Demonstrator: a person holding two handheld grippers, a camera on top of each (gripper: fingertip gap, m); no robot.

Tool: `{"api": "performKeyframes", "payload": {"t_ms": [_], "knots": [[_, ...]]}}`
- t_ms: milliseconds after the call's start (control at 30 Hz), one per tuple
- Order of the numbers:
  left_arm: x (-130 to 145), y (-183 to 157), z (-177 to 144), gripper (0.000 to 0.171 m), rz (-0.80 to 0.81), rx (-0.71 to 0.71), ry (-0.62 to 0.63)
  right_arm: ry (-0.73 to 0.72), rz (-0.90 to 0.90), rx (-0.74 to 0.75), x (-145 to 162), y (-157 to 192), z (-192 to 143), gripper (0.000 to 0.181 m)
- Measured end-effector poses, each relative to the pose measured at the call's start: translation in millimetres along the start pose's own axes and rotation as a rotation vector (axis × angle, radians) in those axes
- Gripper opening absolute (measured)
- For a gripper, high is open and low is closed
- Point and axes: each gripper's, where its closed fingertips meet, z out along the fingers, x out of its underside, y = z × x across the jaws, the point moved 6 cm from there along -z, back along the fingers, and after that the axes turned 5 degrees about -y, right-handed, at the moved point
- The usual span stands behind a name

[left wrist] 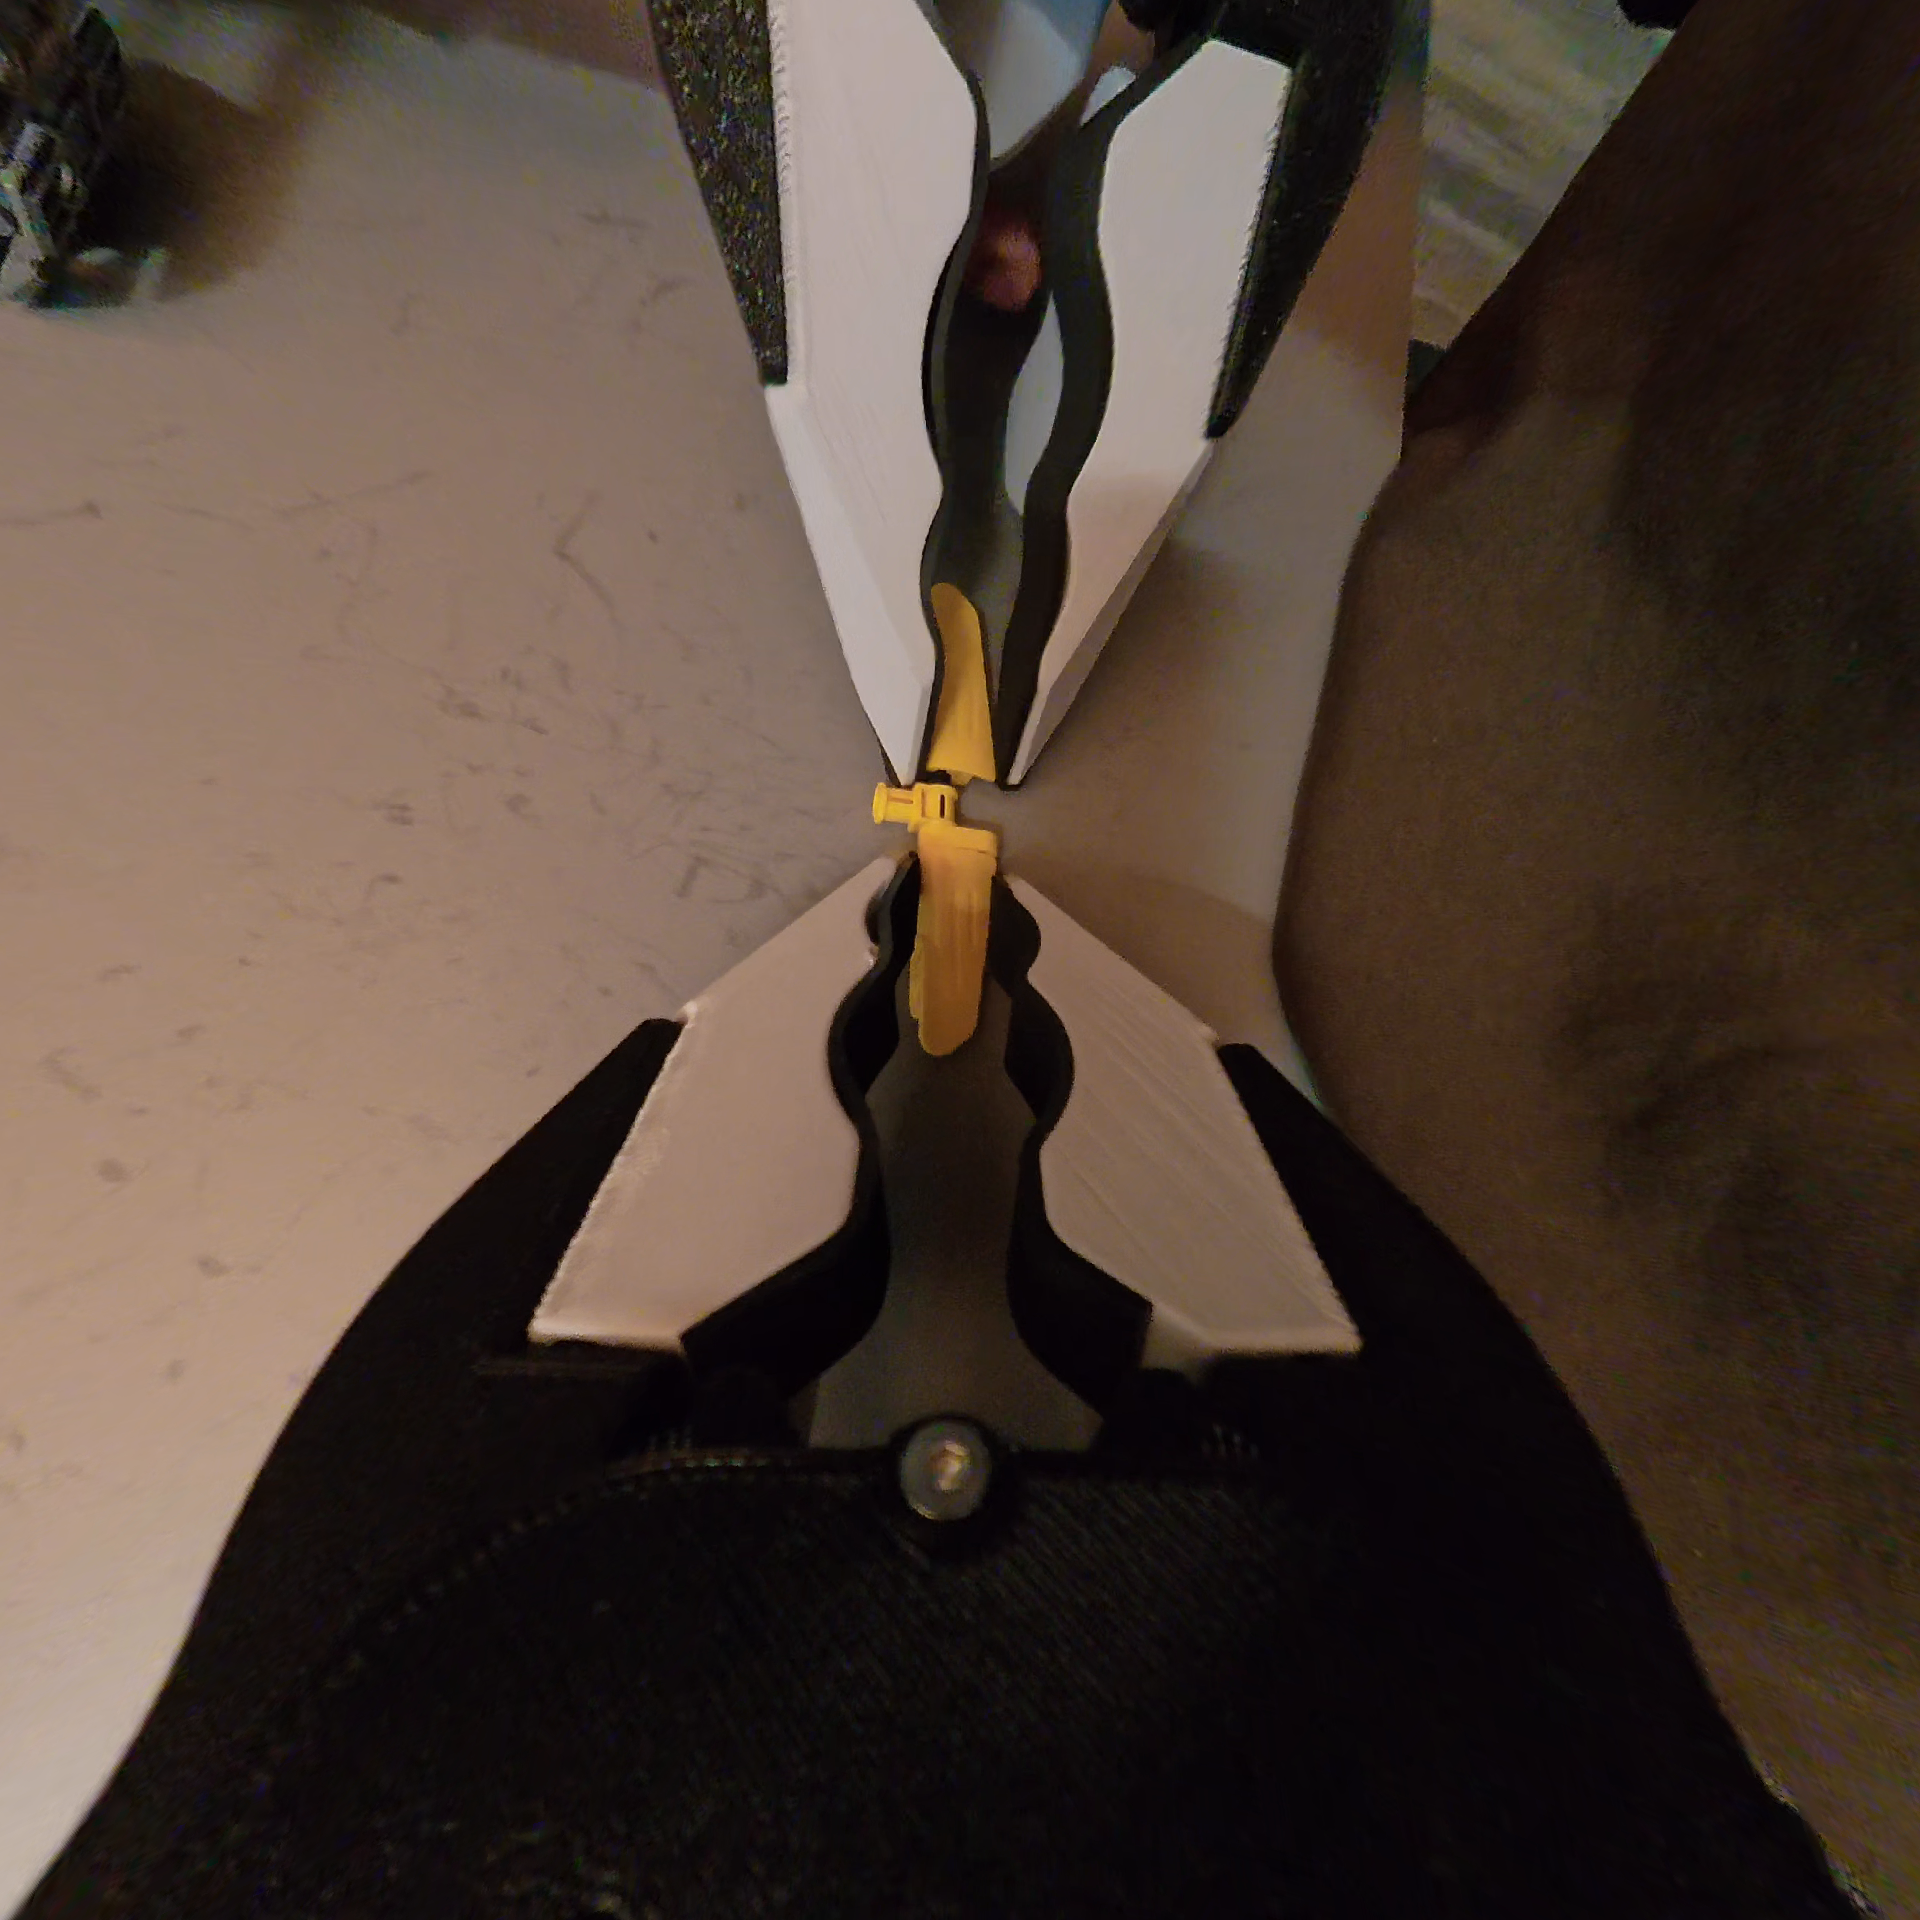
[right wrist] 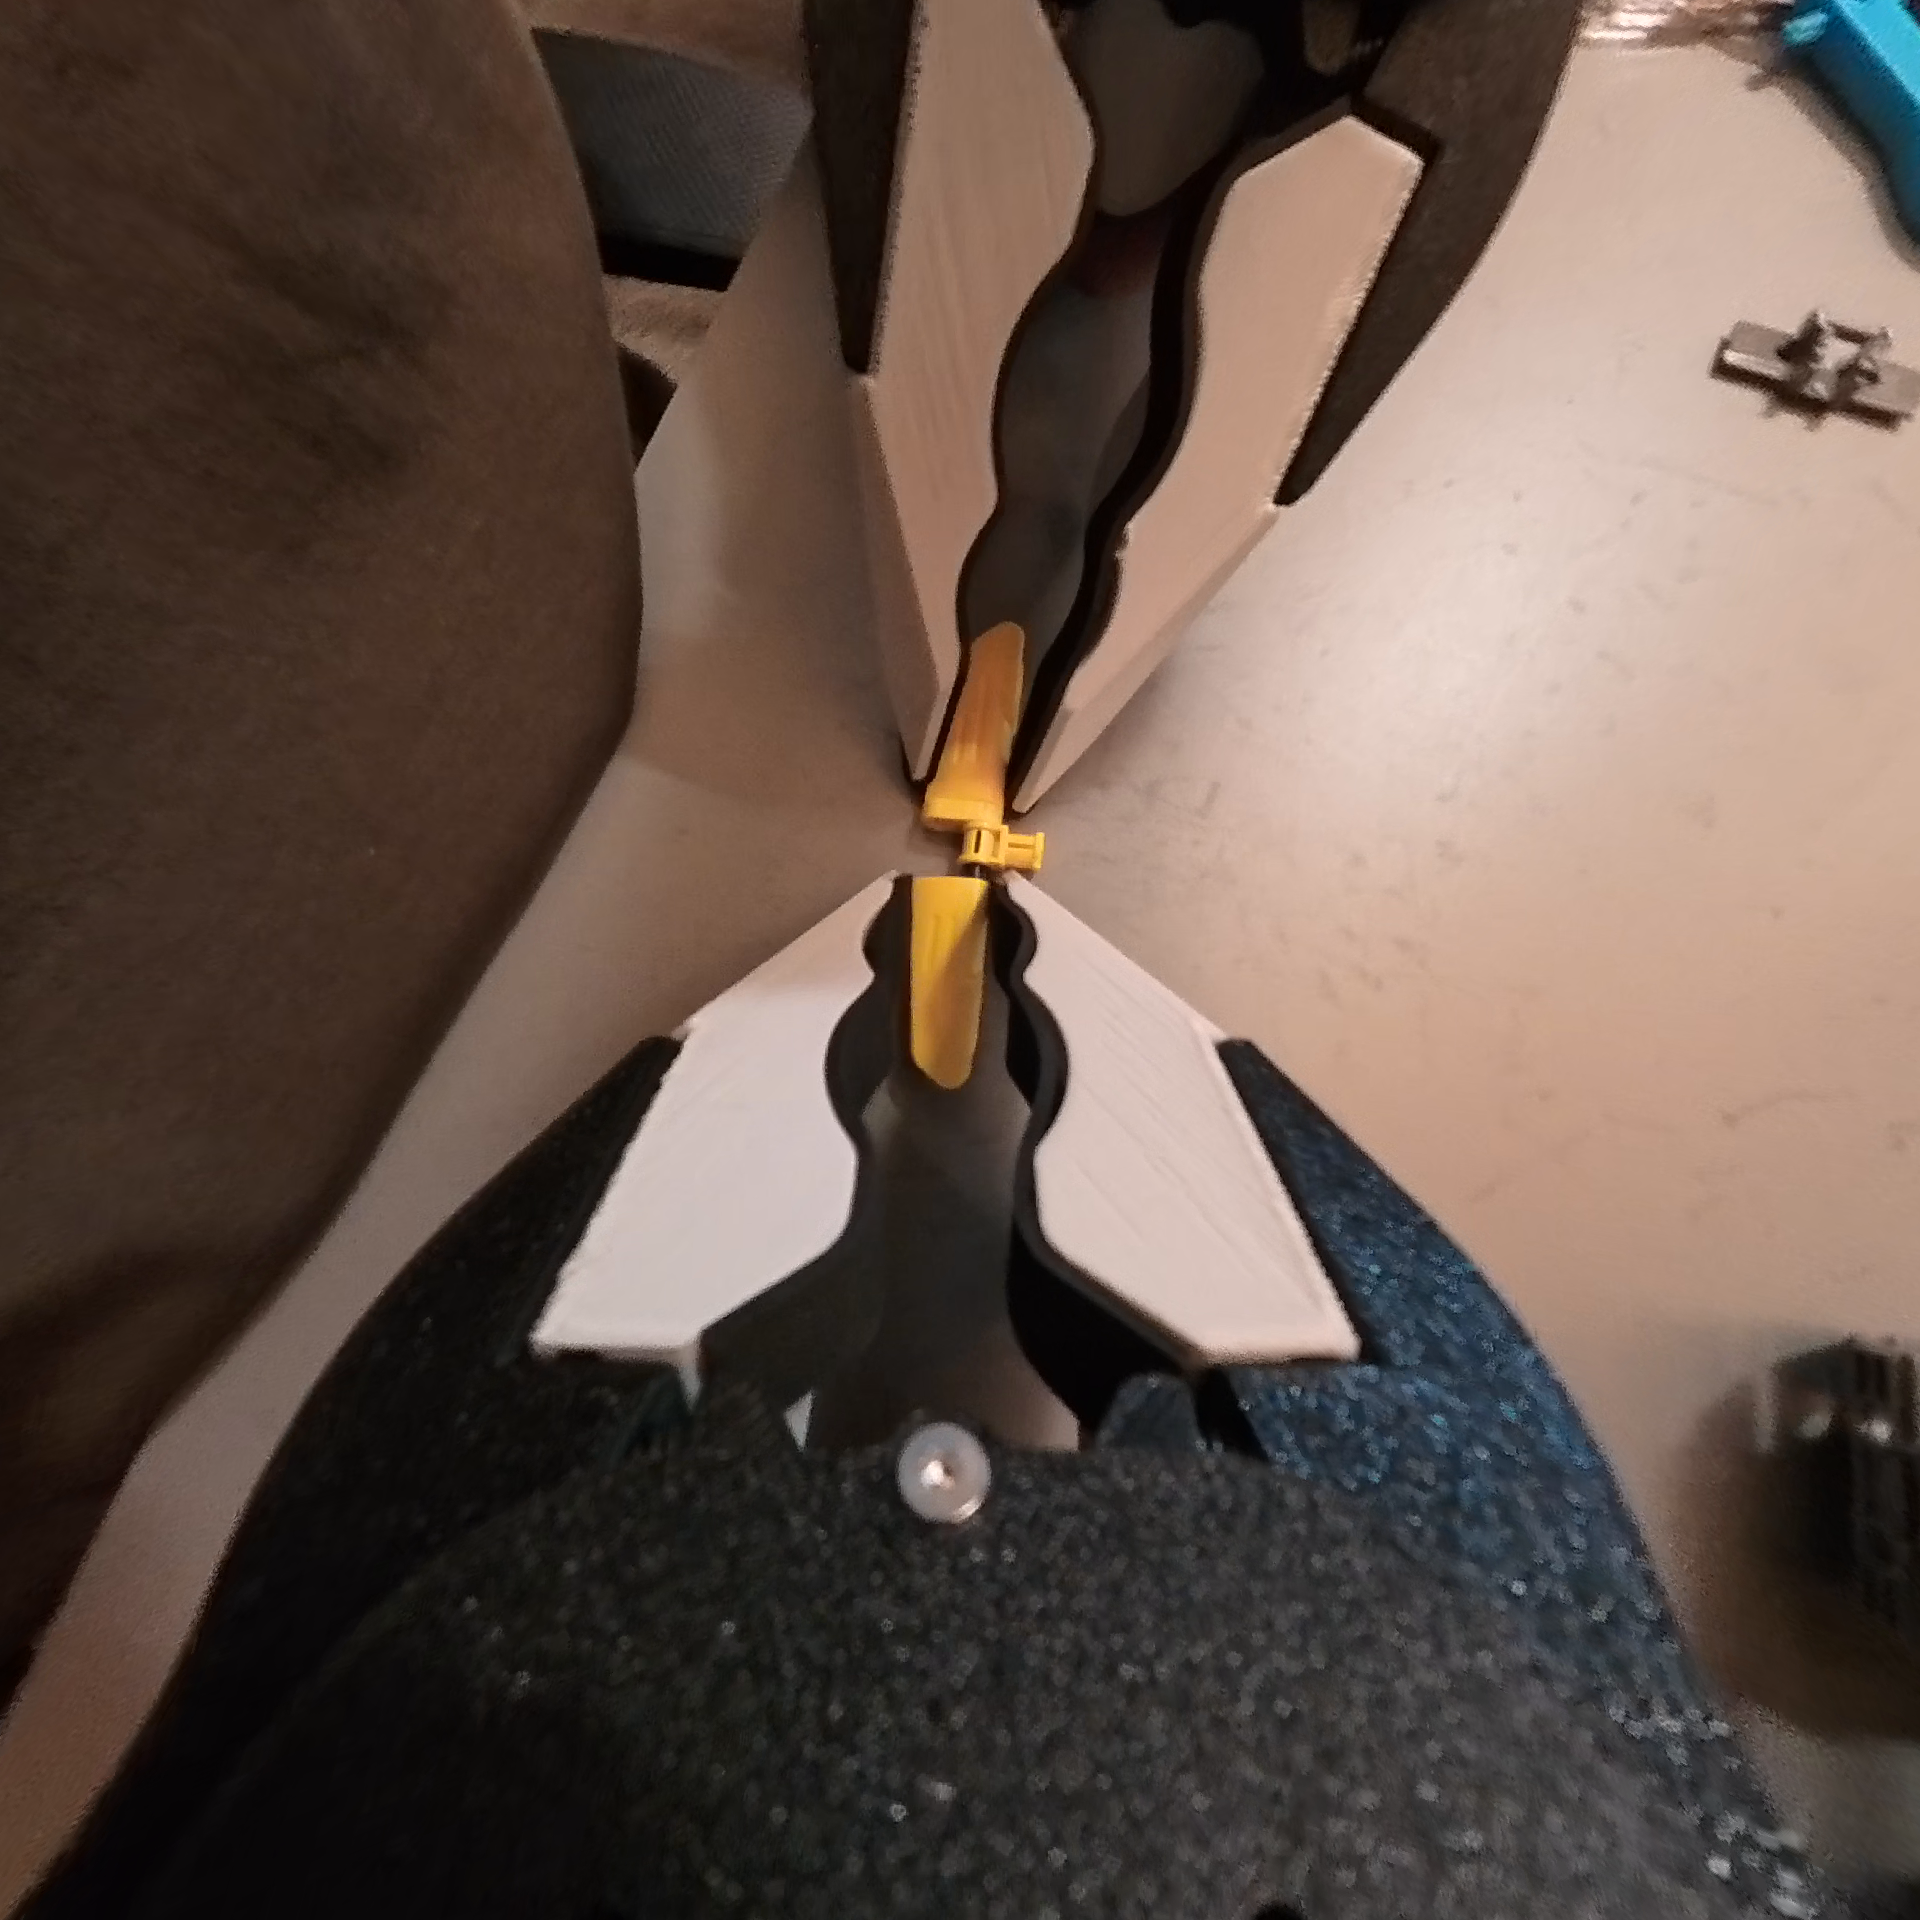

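My left gripper is shut on a flat yellow plastic piece that sticks back between its black pads. My right gripper faces it tip to tip from the top of the left wrist view, shut on a second yellow piece. A small yellow pin connector sits in the narrow gap between the two pieces and touches both. In the right wrist view my right gripper holds its yellow piece, the left gripper holds the other yellow piece, and the connector lies between them.
Both grippers hover over a scuffed beige tabletop. A brown fabric mass fills one side, also in the right wrist view. A grey metal clip, a blue part and a dark ribbed block lie on the table. The tips of both grippers are at nearly the same place. My left gripper's tips are some 10 centimetres from the brown fabric mass.
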Motion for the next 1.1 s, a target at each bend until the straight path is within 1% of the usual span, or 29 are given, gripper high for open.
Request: {"api": "performKeyframes", "payload": {"t_ms": [67, 133, 200, 233, 333, 433, 700, 1100], "knots": [[0, 0, 0, 0.011, -0.006, 0.003, -0.001, -0.002, 0.024, 0.032, 1, 1, -2, 0.018], [0, 0, 0, 0.011, 0.000, -0.005, -0.001, -0.005, 0.049, 0.057, 4, 3, -6, 0.030], [0, 0, 0, 0.011, 0.006, -0.013, 0.000, -0.011, 0.077, 0.080, 8, 4, -11, 0.031], [0, -1, 0, 0.011, 0.008, -0.014, 0.000, -0.013, 0.087, 0.088, 10, 5, -13, 0.030], [0, 0, 0, 0.011, 0.000, -0.008, -0.001, -0.010, 0.080, 0.111, 13, 6, -17, 0.019], [0, 0, 0, 0.012, -0.001, -0.008, -0.001, -0.002, 0.050, 0.136, 13, 7, -16, 0.015], [0, -1, 0, 0.011, 0.006, -0.027, -0.005, 0.002, 0.008, 0.157, 12, 9, -14, 0.012], [0, -2, 1, 0.011, 0.023, -0.049, -0.008, -0.001, 0.025, 0.145, 11, 8, -12, 0.012]]}}
